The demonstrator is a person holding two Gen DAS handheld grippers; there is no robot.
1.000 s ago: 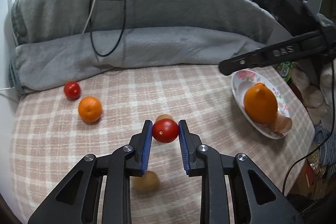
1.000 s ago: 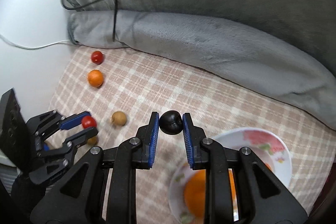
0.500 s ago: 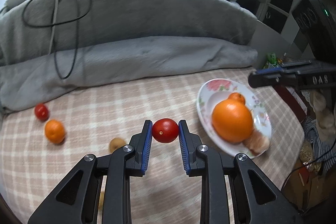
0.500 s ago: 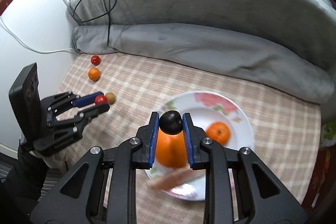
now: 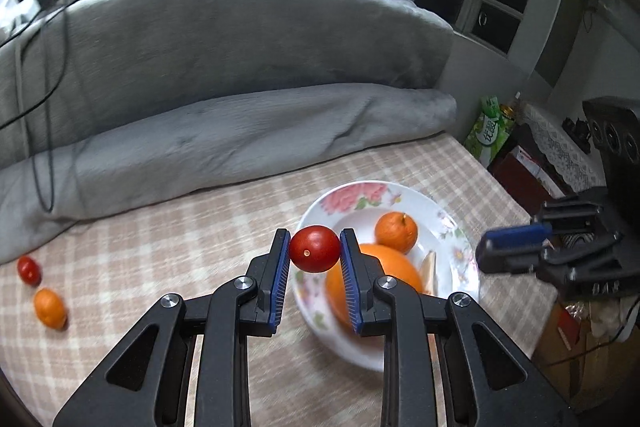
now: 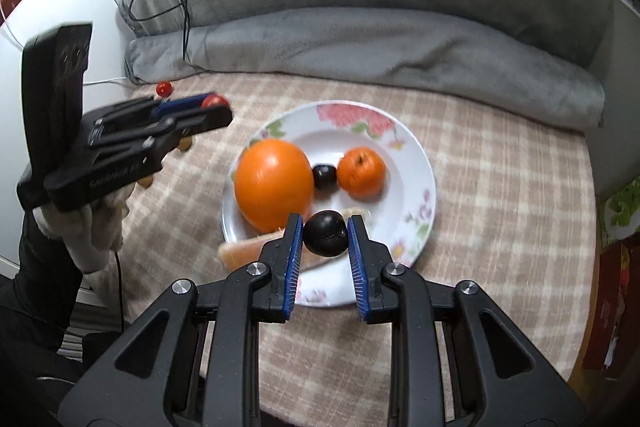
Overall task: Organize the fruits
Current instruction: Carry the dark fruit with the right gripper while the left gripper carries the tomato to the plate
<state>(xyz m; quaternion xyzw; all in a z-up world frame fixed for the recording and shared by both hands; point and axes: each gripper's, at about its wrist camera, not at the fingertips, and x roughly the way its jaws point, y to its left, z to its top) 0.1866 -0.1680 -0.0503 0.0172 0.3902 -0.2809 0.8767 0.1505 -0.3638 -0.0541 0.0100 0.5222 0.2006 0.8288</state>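
Grey blankets [image 6: 360, 39] bank up along the far edge of my checked tablecloth [image 6: 500, 187], which keeps stray fruit from rolling off. My left gripper [image 5: 315, 254] is clamped on a red tomato [image 5: 315, 249], held just over the near rim of the flowered plate [image 6: 416, 163]; my right gripper [image 6: 325, 234] pinches a dark plum [image 6: 325, 233] above the plate's near side, beside the big orange [image 6: 274, 185]. I judge both are poised for dropping. A small tomato [image 5: 29, 270] and a small orange [image 5: 50, 308] wait near the left edge.
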